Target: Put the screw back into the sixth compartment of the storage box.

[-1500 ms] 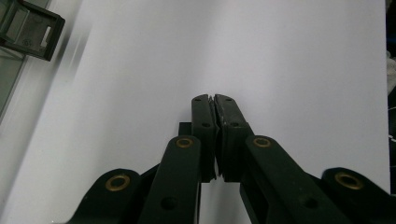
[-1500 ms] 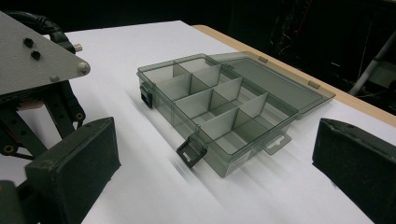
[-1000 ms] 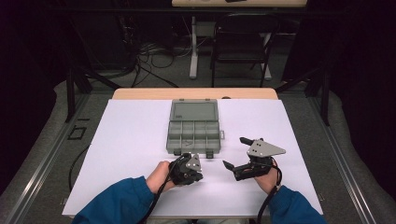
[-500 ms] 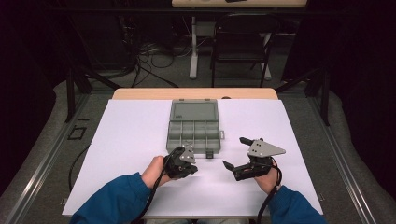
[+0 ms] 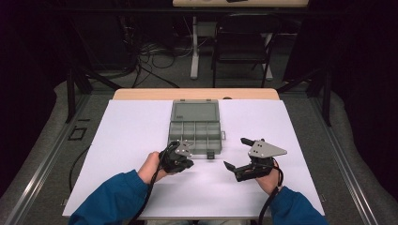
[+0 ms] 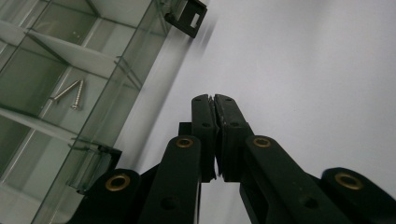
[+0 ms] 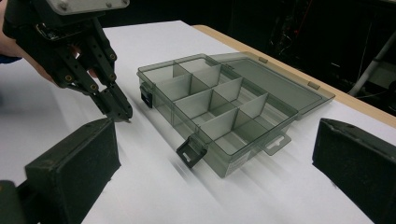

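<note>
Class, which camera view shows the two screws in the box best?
The left gripper view: the screws lie sharp and close in one compartment of the box. The high view makes the box too small to tell them; the right gripper view's dividers hide them.

Left gripper [image 5: 184, 151], jaws closed, has shifted leftward and slightly forward over one second, its tips now just beside the open organiser box's [image 5: 195, 126] near edge.

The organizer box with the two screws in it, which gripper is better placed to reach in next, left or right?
Probably the left. The left gripper hangs by the near edge of the organizer box, its jaws shut, with the screws just beside it. The right gripper is open but farther off, over bare table.
</note>
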Action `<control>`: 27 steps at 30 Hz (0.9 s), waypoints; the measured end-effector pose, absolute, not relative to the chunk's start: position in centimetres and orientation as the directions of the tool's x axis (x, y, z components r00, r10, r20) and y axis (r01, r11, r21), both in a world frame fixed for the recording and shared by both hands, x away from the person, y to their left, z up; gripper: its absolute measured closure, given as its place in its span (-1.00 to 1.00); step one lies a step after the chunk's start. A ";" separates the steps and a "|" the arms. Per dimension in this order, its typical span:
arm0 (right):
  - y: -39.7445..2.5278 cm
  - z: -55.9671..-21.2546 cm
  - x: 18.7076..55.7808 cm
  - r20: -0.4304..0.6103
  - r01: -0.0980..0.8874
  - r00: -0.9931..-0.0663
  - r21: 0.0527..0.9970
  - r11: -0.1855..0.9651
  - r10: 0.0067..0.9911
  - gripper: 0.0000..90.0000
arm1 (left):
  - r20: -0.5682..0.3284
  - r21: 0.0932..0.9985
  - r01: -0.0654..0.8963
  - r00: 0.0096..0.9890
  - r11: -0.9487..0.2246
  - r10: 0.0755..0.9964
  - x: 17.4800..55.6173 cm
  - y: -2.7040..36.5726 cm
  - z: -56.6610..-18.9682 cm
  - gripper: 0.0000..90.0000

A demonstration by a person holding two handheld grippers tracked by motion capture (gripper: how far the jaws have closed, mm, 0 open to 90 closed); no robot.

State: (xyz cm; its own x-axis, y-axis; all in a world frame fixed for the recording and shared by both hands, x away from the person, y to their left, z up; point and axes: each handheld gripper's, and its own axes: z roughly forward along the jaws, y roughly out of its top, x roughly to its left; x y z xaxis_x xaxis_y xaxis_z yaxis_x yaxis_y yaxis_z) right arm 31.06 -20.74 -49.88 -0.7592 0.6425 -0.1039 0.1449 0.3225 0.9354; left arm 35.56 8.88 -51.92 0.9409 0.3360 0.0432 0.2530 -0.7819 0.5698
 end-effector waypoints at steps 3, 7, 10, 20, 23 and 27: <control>-20.7 -49.9 31.1 -0.101 0.152 -0.759 0.933 0.325 0.643 -1.00 | 0.048 0.569 0.254 0.939 -0.782 0.340 35.7 9.1 -51.8 0.95; -20.7 -50.0 31.1 -0.102 0.150 -0.760 0.933 0.326 0.641 -1.00 | 0.050 0.577 0.260 0.935 -0.774 0.352 35.9 9.5 -51.6 0.95; -20.7 -49.9 31.1 -0.101 0.150 -0.760 0.934 0.325 0.641 -1.00 | 0.051 0.581 0.264 0.932 -0.770 0.358 36.1 9.7 -51.4 0.95; -20.8 -49.9 31.1 -0.101 0.152 -0.759 0.933 0.327 0.643 -1.00 | 0.052 0.589 0.262 0.932 -0.764 0.359 36.5 10.2 -50.6 0.95; -20.8 -49.9 31.2 -0.099 0.152 -0.760 0.934 0.324 0.642 -1.00 | 0.052 0.588 0.264 0.931 -0.765 0.362 36.6 10.3 -50.5 0.95; -20.8 -49.9 31.1 -0.102 0.152 -0.758 0.933 0.327 0.644 -1.00 | 0.059 0.590 0.261 0.930 -0.764 0.363 36.7 10.4 -50.2 0.95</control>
